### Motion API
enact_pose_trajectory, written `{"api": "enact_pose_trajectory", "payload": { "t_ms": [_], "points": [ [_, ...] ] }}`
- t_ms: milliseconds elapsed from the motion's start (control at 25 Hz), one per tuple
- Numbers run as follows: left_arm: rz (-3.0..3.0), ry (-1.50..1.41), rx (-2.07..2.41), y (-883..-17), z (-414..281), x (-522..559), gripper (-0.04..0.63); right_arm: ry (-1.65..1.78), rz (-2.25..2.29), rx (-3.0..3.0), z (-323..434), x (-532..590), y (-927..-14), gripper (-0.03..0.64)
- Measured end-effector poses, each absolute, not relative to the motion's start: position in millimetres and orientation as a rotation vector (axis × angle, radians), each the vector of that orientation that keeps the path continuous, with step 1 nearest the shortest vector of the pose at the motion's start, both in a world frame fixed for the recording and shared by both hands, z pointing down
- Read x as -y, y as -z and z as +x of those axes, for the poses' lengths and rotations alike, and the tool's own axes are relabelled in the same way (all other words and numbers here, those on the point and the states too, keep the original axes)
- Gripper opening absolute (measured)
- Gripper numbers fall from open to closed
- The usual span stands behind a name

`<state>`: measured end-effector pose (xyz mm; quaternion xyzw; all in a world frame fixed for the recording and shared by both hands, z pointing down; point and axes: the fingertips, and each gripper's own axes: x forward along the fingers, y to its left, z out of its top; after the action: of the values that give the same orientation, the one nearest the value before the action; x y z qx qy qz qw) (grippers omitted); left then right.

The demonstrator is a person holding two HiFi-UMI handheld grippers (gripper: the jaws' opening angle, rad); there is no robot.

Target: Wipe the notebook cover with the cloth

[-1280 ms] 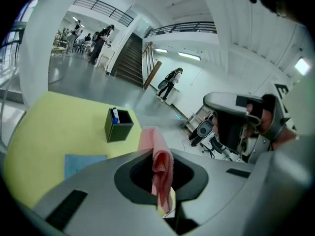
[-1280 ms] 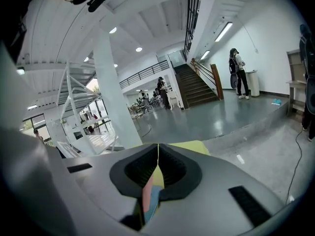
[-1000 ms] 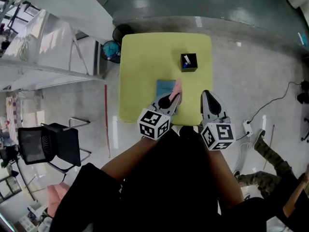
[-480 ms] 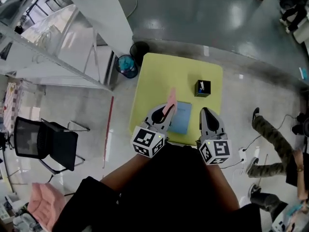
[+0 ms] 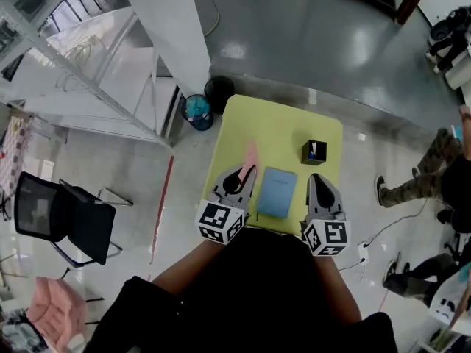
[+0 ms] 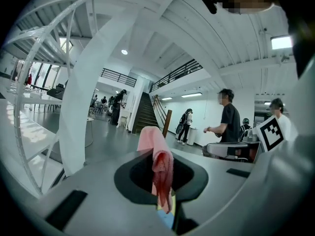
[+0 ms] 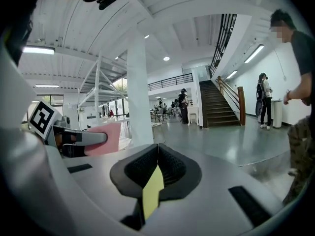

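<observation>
A blue notebook (image 5: 277, 192) lies flat on the yellow-green table (image 5: 280, 131), near its front edge. My left gripper (image 5: 243, 173) hovers just left of the notebook and is shut on a pink cloth (image 5: 251, 157) that sticks up past its fingertips. In the left gripper view the pink cloth (image 6: 158, 168) hangs pinched between the jaws. My right gripper (image 5: 316, 180) is to the right of the notebook, shut with nothing in it; its jaws meet in the right gripper view (image 7: 157, 160), where the pink cloth (image 7: 106, 137) shows at left.
A small black box (image 5: 314, 151) stands on the table's far right part. A blue bin (image 5: 197, 111) and a black bin (image 5: 218, 90) sit on the floor by the table's far left corner. A black chair (image 5: 62, 213) is at left. A person's legs (image 5: 423, 173) are at right.
My left gripper has carried the pink cloth leftward off the notebook, which now lies uncovered between the two grippers. The head view has shifted, so the table sits further right.
</observation>
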<state>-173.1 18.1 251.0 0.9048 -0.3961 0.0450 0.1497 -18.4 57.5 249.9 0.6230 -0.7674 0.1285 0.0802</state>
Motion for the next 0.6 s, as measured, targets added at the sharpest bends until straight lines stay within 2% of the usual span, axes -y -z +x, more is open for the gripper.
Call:
{"api": "enact_pose_trajectory", "payload": {
  "t_ms": [240,600],
  "points": [
    [2.612,-0.147,1.177,-254,-195,-10,0.028,-0.380,1.879,2.293,-27,-46,-251,0.031],
    [2.659,-0.167,1.102,-256,-186,-7,0.028,-0.373,1.887,2.259,-38,-44,-253,0.031]
  ]
}}
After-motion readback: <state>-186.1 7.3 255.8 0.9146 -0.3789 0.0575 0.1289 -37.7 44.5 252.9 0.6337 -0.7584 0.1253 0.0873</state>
